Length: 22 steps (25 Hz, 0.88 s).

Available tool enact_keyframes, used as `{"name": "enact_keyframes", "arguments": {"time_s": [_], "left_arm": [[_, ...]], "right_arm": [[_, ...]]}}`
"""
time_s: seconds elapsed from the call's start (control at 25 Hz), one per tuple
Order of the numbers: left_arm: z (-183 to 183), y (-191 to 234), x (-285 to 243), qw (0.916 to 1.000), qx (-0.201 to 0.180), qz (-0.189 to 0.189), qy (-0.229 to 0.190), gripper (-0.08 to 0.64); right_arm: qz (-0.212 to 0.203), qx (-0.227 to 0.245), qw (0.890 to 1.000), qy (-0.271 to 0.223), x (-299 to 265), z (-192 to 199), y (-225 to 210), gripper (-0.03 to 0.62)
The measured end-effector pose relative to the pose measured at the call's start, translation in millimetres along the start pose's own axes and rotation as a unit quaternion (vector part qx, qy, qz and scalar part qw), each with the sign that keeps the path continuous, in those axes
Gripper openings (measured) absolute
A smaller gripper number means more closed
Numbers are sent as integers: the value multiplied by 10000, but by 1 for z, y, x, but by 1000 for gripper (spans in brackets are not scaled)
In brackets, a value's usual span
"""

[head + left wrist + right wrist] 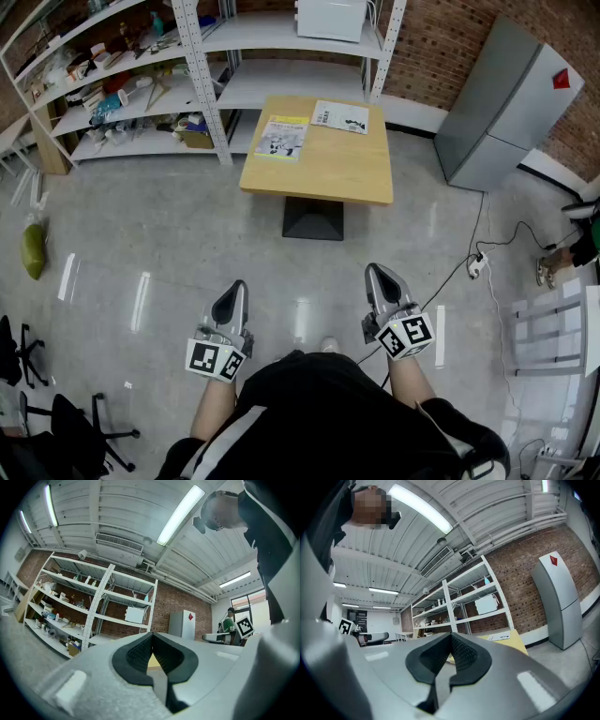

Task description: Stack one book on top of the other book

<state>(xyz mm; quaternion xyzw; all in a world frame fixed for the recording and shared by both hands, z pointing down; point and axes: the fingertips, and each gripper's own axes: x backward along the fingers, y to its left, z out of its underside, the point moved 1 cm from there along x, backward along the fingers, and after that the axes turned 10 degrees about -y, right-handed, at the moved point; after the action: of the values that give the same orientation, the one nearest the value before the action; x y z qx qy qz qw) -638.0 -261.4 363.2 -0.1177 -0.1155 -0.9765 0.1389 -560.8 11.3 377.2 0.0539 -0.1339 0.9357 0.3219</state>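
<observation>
Down at the bottom of the head view, you hold the left gripper at lower left and the right gripper at lower right, both pointing up the frame toward the wooden table that stands well apart from them across bare floor. Both books lie flat on the table's far side – the yellow-covered book at its upper left corner, the white book near its upper right corner, a strip of bare wood between them, neither touching the other. Metal shelving fills the upper left of the frame and a grey cabinet stands at upper right. Looking along your left gripper in the left gripper view, the dark ribbed pads meet at their tips with nothing clamped between them; only a sliver of the yellow table top shows through the small gap behind the tips, with the shelving at left and the cabinet at centre behind. Your right gripper in the right gripper view looks the same – jaws fully together and empty. Just right of its pads you see the table edge with the white book lying on it, the cabinet standing at the far right.
</observation>
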Motion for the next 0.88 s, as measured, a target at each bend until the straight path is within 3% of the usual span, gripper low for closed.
{"name": "enact_keyframes", "arguments": {"time_s": [0.36,0.52,0.88], "left_arm": [[6,4,-6,9999,30,-61,100,3],[16,-4,-15,9995,-159,68,275,3],[34,-20,-41,9994,-15,159,291,3]], "right_arm": [[7,-24,10000,43,-4,3,-12,3],[148,-160,9997,-59,-5,-1,-24,3],[141,-11,9999,7,3,-1,-48,5]]}}
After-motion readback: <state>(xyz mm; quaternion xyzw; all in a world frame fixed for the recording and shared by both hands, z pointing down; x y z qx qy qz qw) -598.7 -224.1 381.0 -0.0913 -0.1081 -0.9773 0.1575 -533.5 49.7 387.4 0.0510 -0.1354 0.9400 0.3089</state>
